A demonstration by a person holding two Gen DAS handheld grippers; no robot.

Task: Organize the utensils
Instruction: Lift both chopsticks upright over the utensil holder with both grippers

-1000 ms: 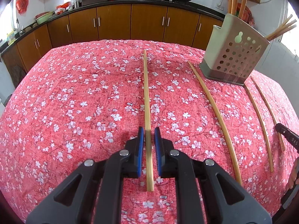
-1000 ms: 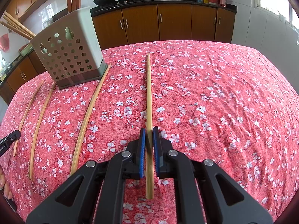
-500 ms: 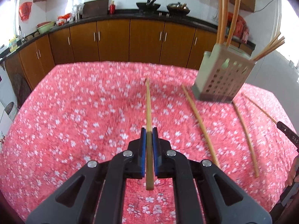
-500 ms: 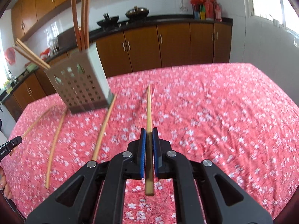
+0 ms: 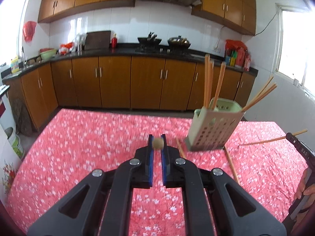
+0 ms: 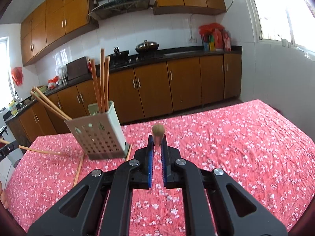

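Observation:
My left gripper (image 5: 157, 142) is shut on a bamboo chopstick (image 5: 158, 143), which I see end-on between the blue pads, lifted off the red floral tablecloth (image 5: 88, 147). My right gripper (image 6: 157, 140) is likewise shut on a second chopstick (image 6: 158, 131), raised and pointing toward the camera. The perforated beige utensil holder (image 5: 213, 131) (image 6: 98, 135) stands on the table between the two grippers, with several chopsticks standing in it. In the left wrist view the right gripper's tip (image 5: 298, 144) shows at the right edge with its chopstick (image 5: 273, 139).
Two loose chopsticks (image 5: 232, 164) (image 5: 180, 150) lie on the cloth beside the holder's base. They appear in the right wrist view as one chopstick (image 6: 78, 167) and another chopstick (image 6: 128, 153). A hand (image 5: 308, 186) is at the right edge. Kitchen cabinets (image 5: 114, 82) stand beyond the table.
Both grippers closed on their chopsticks and lifted them off the cloth. Both views tilted upward, so each held stick now shows end-on and the table looks farther below.

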